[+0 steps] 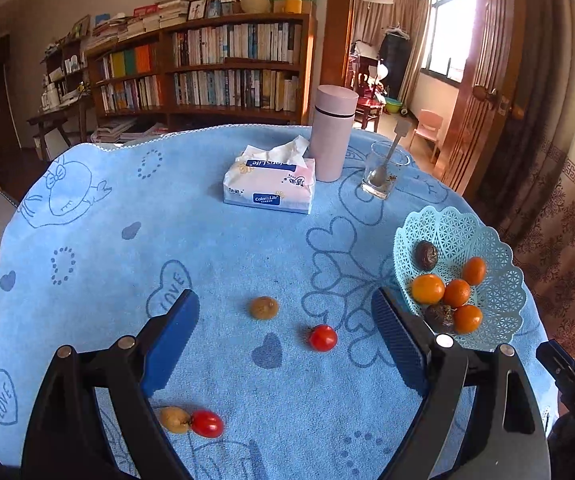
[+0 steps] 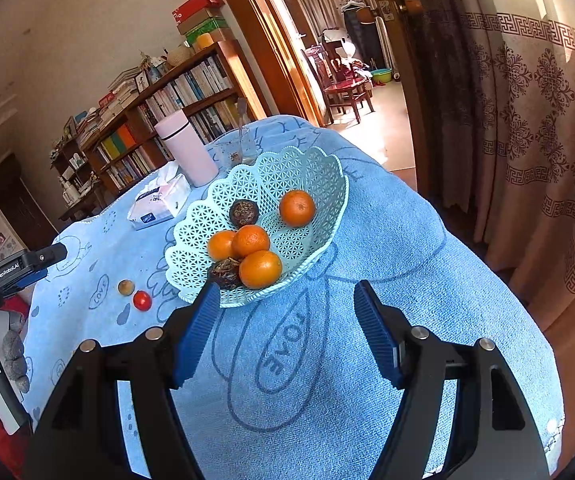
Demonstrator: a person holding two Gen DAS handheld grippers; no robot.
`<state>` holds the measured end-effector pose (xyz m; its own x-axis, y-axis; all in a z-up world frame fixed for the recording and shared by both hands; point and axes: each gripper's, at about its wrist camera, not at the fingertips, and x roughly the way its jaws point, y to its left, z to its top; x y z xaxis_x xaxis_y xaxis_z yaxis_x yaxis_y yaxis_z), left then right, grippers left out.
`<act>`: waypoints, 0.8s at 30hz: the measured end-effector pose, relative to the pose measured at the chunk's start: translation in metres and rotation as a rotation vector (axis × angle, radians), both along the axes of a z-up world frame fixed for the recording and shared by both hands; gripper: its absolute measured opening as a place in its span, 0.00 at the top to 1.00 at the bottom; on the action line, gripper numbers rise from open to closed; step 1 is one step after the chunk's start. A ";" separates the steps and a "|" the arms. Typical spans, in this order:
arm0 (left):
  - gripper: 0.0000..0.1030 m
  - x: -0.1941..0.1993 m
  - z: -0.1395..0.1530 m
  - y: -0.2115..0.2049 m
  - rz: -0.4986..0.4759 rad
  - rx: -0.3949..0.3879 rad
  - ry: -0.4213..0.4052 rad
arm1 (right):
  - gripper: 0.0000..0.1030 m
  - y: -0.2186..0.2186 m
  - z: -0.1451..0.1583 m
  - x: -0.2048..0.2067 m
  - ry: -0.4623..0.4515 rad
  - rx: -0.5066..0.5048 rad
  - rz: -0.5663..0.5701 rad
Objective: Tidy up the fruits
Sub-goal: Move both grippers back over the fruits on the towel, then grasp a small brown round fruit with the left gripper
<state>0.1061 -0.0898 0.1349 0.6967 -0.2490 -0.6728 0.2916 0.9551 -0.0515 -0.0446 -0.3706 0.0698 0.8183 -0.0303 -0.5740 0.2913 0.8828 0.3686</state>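
A light blue lattice fruit basket [image 1: 495, 300] [image 2: 319, 176] holds several oranges [image 2: 297, 207] and two dark wrinkled fruits [image 2: 244, 213]. On the blue cloth lie a brown fruit [image 1: 264, 307] [image 2: 126, 287] and a cherry tomato [image 1: 322, 337] [image 2: 142, 300], both between my left gripper's open fingers. Another brown fruit [image 1: 174, 419] and tomato [image 1: 206, 423] lie touching near its left finger. My left gripper [image 1: 285, 308] is open and empty above the cloth. My right gripper [image 2: 285, 296] is open and empty just in front of the basket.
A tissue pack [image 1: 269, 180], a pink flask [image 1: 333, 132] and a glass with a spoon [image 1: 383, 174] stand at the far side of the table. The table edge drops off to the right by a curtain [image 2: 535, 120]. Bookshelves stand behind.
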 end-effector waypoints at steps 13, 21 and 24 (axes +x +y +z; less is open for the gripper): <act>0.12 -0.016 -0.041 0.079 0.146 -0.001 0.096 | 0.30 0.056 -0.004 0.023 0.028 -0.020 0.140; 0.12 -0.025 -0.077 0.096 0.179 0.009 0.169 | 0.29 0.067 -0.006 0.026 0.044 -0.028 0.159; 0.12 -0.033 -0.086 0.098 0.167 0.031 0.184 | 0.29 0.070 -0.008 0.026 0.050 -0.028 0.164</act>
